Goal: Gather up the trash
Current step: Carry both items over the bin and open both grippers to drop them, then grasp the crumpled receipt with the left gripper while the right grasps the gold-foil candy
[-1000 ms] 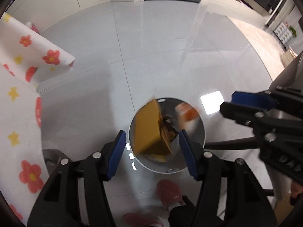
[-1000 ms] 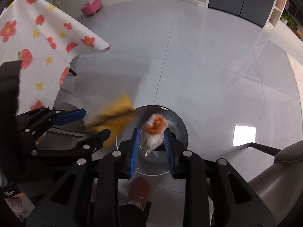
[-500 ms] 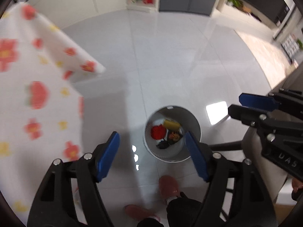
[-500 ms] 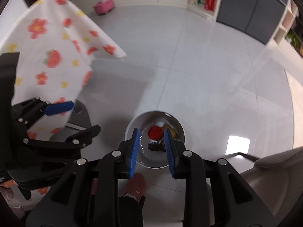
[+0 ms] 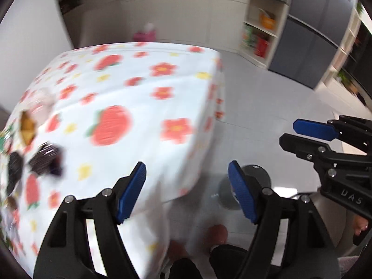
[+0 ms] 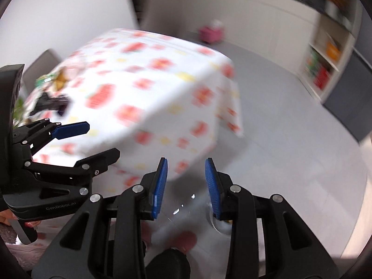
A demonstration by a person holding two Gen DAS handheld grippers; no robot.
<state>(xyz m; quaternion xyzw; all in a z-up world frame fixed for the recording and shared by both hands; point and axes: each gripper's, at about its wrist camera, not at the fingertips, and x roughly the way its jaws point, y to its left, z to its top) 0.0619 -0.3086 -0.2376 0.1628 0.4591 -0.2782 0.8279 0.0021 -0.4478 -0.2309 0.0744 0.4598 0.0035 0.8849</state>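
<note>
Both empty: left gripper (image 5: pixel 187 193) spread wide, right gripper (image 6: pixel 186 186) parted narrower, nothing between. Remaining wrappers (image 5: pixel 45 160) scattered along the far-left edge of the flowered tablecloth (image 5: pixel 144 97); bin (image 5: pixel 251 186) below on the floor. Risk: snagging cloth while pinching thin, blurred wrappers.

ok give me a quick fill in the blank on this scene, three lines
1. The tablecloth is white with red and yellow ____.
2. Nothing is between the jaws of the left gripper; they stand ____.
3. The pads on the right gripper are coloured ____.

Missing words: flowers; open; blue
</note>
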